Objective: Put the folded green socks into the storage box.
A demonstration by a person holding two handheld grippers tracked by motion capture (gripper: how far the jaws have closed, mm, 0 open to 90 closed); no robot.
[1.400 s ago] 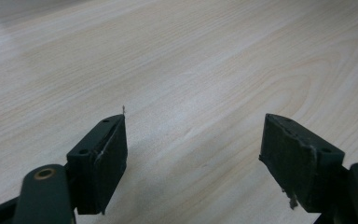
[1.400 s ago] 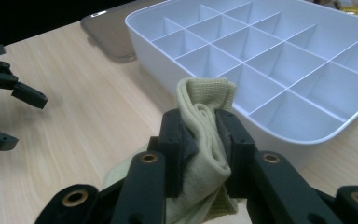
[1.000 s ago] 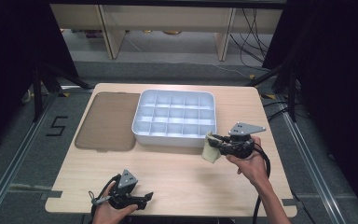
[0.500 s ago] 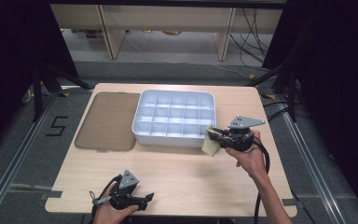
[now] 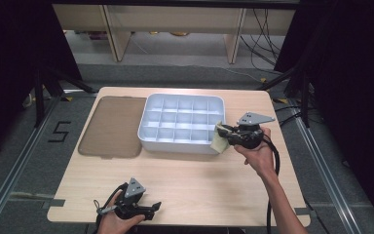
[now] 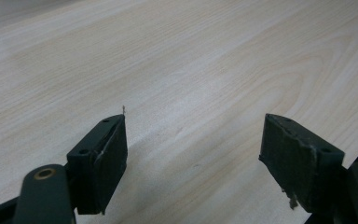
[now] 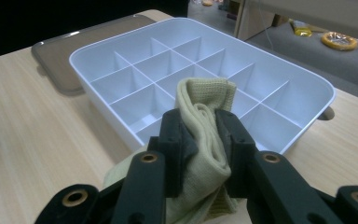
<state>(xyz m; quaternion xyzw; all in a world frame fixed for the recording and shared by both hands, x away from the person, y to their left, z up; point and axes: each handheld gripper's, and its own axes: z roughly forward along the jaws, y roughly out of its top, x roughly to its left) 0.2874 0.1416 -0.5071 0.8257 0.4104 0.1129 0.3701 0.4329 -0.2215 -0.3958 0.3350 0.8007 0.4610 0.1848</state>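
A folded pale green cloth (image 7: 204, 126) is pinched between the jaws of my right gripper (image 7: 200, 130), which is shut on it. In the high view that right gripper (image 5: 224, 134) holds the cloth (image 5: 219, 140) at the near right corner of a white compartment tray (image 5: 181, 100), just above its rim. The tray's cells (image 7: 135, 77) look bare. My left gripper (image 5: 153, 208) rests low at the table's near edge, jaws open. In the left gripper view its jaws (image 6: 193, 154) stand wide apart over bare wood.
A brown flat lid (image 5: 111, 126) lies left of the tray on the wooden table (image 5: 199, 175). Black cables trail from both grippers. Shelving and cables stand on the floor beyond the far edge of the table.
My right gripper has carried the cloth a little up and away from me, toward the tray's near right corner. The left gripper has stayed put.
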